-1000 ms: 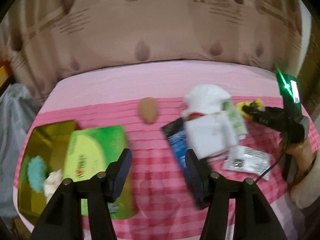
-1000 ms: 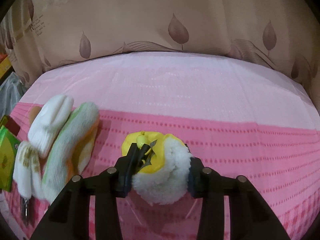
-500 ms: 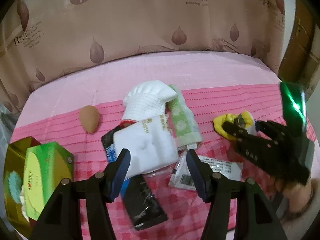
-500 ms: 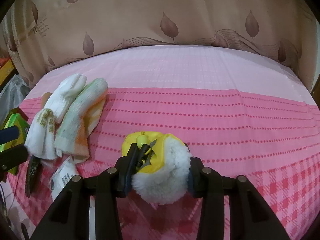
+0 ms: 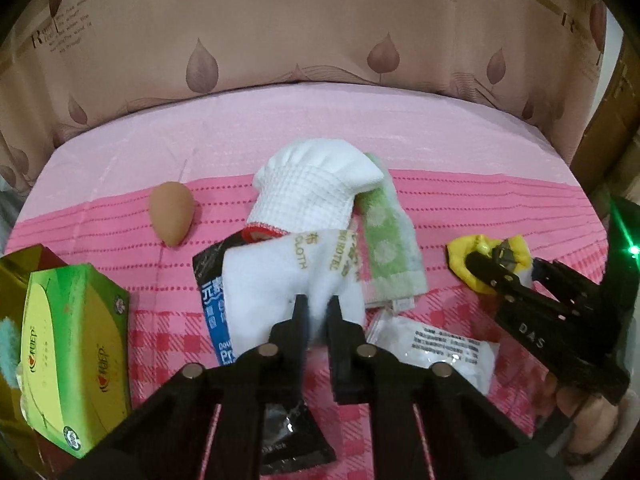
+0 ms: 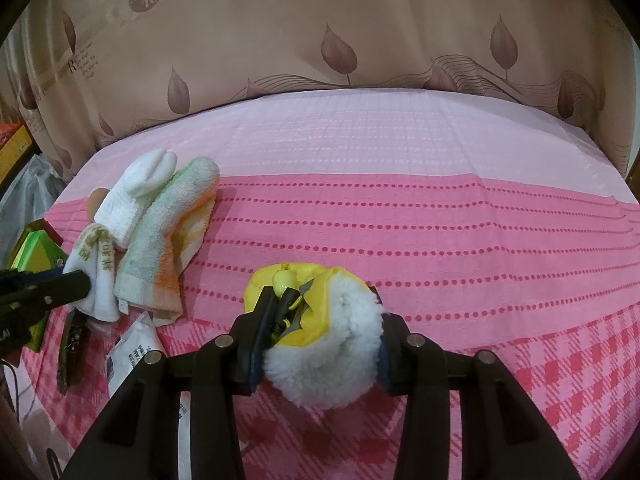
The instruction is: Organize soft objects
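My left gripper [image 5: 318,300] is shut on the near edge of a white cloth [image 5: 280,276] with gold lettering, which lies on a pile on the pink bedspread. The right wrist view shows that cloth [image 6: 98,264] at the left with the left gripper [image 6: 86,282] at its end. A white knitted glove [image 5: 316,188] and a green towel [image 5: 384,248] lie behind and beside the cloth. My right gripper [image 6: 320,300] is shut on a yellow and white fluffy pouch [image 6: 320,340], held just above the bed to the right of the pile.
A brown egg-shaped sponge [image 5: 172,212] lies left of the pile. A green tissue box [image 5: 72,352] leans on a gold tin [image 5: 16,276] at the left edge. A black and blue packet [image 5: 210,292] and a white sachet [image 5: 436,348] lie under and beside the cloth.
My left gripper swung right from the tin to the pile, came down and closed on the white cloth. The right gripper kept its hold on the fluffy pouch and barely moved.
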Motion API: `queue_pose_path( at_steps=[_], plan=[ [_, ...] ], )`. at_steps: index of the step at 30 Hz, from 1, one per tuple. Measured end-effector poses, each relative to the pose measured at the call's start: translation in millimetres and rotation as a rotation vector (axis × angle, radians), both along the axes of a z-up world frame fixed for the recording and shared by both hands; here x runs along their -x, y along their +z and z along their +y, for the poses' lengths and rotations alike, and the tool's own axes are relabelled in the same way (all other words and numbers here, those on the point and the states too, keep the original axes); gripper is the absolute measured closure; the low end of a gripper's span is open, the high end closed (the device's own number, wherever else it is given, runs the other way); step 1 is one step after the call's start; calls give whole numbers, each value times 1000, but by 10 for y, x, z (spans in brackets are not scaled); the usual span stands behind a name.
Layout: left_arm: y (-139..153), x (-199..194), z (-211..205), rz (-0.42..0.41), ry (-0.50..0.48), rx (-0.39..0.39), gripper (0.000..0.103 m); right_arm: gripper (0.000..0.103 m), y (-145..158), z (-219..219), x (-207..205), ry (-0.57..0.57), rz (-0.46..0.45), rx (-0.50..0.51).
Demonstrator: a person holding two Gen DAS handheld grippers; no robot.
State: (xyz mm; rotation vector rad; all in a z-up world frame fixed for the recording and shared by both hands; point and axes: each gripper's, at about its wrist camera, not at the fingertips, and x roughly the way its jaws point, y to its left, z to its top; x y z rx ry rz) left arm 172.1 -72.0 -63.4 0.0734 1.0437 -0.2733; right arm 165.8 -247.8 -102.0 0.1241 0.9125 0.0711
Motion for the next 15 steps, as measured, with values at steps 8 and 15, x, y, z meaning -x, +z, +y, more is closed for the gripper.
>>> queue_pose_path(
  at_steps=[8, 15],
  plan=[
    [153, 198, 66, -35, -10, 11, 96, 63, 0, 6, -3, 0, 0, 1],
    [341, 324, 215, -69, -2, 19, 96, 63, -4, 4, -15, 0, 1, 6]
  ],
)
